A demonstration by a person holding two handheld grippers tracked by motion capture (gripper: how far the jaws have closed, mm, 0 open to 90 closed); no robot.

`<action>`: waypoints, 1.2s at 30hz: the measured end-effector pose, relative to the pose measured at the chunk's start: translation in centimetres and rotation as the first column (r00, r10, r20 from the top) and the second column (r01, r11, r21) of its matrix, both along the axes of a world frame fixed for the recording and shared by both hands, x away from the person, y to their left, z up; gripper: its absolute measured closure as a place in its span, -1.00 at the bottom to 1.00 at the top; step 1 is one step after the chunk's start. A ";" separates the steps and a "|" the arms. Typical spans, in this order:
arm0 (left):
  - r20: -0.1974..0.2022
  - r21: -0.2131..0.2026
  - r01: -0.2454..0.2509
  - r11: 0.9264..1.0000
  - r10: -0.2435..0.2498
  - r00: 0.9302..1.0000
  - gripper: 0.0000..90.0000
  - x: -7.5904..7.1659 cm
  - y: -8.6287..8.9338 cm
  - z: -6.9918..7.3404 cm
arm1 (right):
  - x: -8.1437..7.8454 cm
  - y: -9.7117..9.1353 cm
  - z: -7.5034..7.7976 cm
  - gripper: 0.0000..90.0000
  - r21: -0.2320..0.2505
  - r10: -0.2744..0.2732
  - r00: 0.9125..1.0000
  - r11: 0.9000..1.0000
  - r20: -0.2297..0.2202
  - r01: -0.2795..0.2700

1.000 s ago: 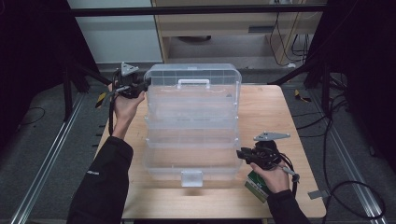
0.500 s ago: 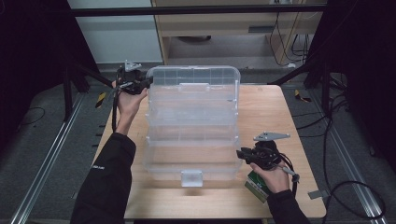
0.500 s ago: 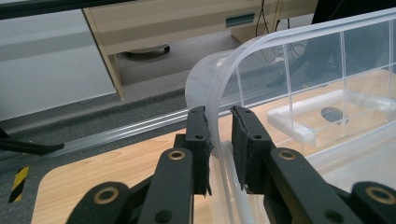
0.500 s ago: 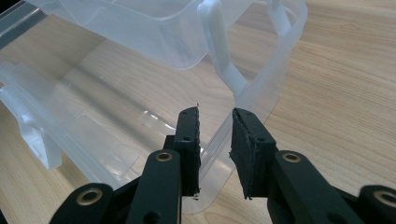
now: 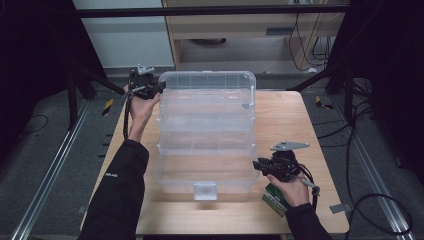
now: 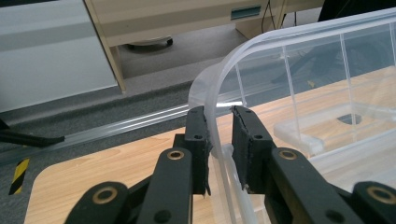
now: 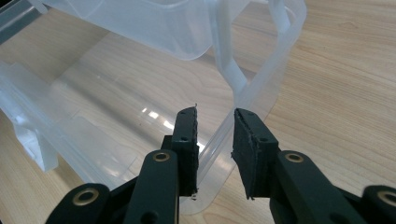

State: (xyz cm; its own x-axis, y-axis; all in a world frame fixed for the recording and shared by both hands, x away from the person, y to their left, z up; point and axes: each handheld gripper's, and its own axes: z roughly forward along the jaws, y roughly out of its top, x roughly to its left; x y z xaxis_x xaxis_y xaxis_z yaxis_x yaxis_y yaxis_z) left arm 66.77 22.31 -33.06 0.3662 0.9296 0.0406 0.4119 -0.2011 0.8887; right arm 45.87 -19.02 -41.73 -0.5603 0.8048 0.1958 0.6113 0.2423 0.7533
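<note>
A clear plastic organiser box (image 5: 205,150) stands spread in stepped tiers on the wooden table (image 5: 285,115), its lid (image 5: 205,80) raised at the far end. My left gripper (image 5: 159,89) is at the lid's far left corner. In the left gripper view my left gripper (image 6: 219,116) has its pads closed on the curved lid rim (image 6: 205,84). My right gripper (image 5: 256,165) sits at the near right corner of the bottom tray. In the right gripper view my right gripper (image 7: 215,116) is shut on the tray's rim (image 7: 261,74).
A green and white packet (image 5: 274,197) lies on the table under the right hand. A wooden cabinet (image 5: 240,25) and a white panel (image 5: 125,35) stand beyond the table's far edge. Cables (image 5: 370,200) trail on the floor to the right.
The left hand has shifted a little to the right and down with the lid's corner between its jaws. The right hand and the bottom tray have stayed put.
</note>
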 end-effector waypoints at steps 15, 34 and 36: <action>-0.039 0.012 -0.029 1.000 0.029 0.999 0.68 1.7 -0.4 -1.0 | 0.0 0.1 0.0 0.56 -0.012 -0.003 1.000 1.000 0.000 0.003; -0.062 -0.007 -0.056 0.998 0.056 0.997 0.61 0.8 1.8 -1.2 | 0.1 0.1 -0.1 0.52 -0.007 0.001 1.000 1.000 0.002 -0.001; -0.057 -0.010 -0.040 0.999 0.040 0.998 0.59 -0.1 2.3 -1.2 | 0.0 0.1 -0.1 0.52 -0.011 0.000 1.000 1.000 -0.001 0.000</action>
